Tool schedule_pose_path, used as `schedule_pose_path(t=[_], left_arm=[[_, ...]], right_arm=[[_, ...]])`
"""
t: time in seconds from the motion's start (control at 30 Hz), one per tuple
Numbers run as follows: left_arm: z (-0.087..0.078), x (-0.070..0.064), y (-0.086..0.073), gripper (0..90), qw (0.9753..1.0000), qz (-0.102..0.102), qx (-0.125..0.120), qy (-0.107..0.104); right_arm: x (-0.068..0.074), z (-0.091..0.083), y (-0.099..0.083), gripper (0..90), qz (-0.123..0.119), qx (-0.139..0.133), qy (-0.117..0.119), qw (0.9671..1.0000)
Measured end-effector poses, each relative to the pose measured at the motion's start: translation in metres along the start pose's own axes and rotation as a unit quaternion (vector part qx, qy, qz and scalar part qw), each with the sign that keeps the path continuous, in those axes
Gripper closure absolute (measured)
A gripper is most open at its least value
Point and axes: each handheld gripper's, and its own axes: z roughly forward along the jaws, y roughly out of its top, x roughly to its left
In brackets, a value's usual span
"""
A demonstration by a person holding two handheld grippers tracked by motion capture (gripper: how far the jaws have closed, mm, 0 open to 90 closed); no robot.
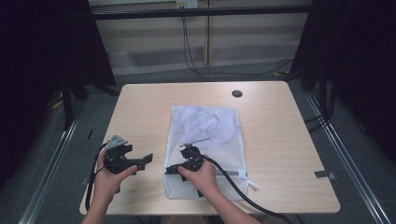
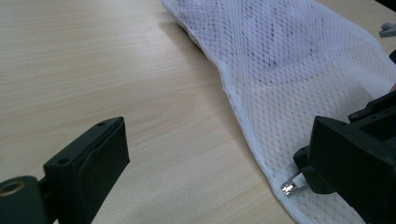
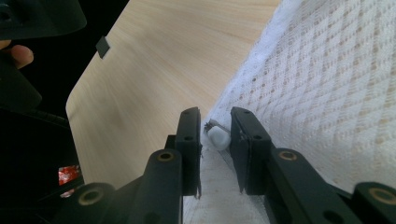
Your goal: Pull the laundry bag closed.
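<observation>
Black jaws of my right claw (image 3: 215, 140) stand close together around the white zipper pull (image 3: 218, 137) at the corner of the mesh bag (image 1: 205, 135); I think they are nearly clenched on it, though a thin gap shows on each side. Off to that claw's left, my left claw (image 1: 142, 161) hangs released, jaws wide apart over bare tabletop (image 1: 140, 112), just beside the bag's edge.
</observation>
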Motion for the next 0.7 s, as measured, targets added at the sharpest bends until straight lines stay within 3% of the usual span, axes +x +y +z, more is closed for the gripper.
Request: schedule_pose_path(t=[0.33, 0.4, 0.7], left_arm=[[-0.0003, 0.0006, -0.0004, 5.1, 1.0, -0.002, 0.0, 0.0], [-0.0006, 0.0013, -0.0004, 5.1, 1.0, -0.003, 0.0, -0.001], [-0.0001, 0.0006, -0.0007, 5.4, 1.0, 0.0, 0.002, 0.001]], right_arm=[[0.0035, 0.0048, 0.002, 77.9, 0.008, 0.002, 0.001, 1.0], [0.0031, 0.0072, 0.0023, 79.1, 0.011, 0.008, -0.009, 0.9999], [0.0038, 0.01, 0.0016, 85.4, 0.013, 0.013, -0.014, 0.9997]])
